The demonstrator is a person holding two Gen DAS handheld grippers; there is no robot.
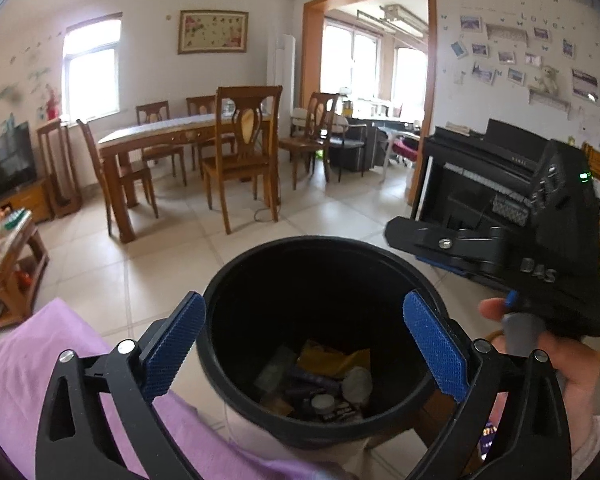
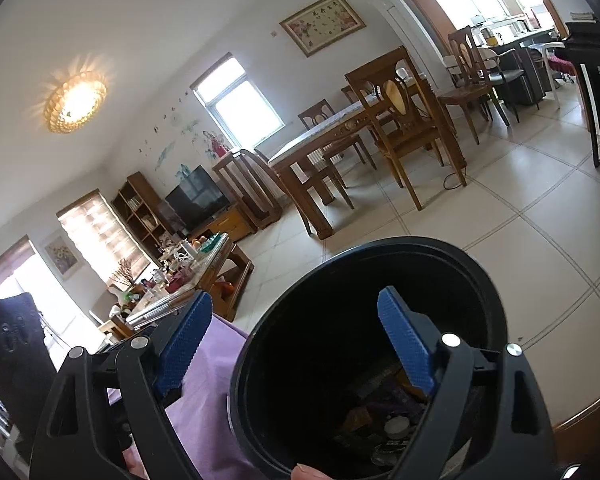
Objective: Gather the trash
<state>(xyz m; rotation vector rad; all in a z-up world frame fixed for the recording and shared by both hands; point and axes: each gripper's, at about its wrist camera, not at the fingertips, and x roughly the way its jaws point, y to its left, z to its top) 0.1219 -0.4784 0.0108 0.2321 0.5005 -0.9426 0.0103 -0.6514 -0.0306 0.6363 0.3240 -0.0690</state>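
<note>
We are holding both the left gripper [image 1: 302, 350] and right gripper [image 2: 296, 346] wide and empty over the bin [image 1: 220, 292], risking knocking its rim and tipping it.

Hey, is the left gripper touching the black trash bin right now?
Cannot tell. In the left wrist view the left gripper straddles the black trash bin, open; no gap or contact shows plainly at either blue finger.

I see the bin [image 1: 220, 300] as smooth black plastic, faintly glossy at the rim; blue finger pads [image 1: 172, 344] rough, cross-hatched; gripper arms matt black; purple cloth [image 1: 16, 380] soft, matt; floor tiles [image 1: 172, 256] glossy; chairs [image 1: 244, 152] varnished wood.
</note>
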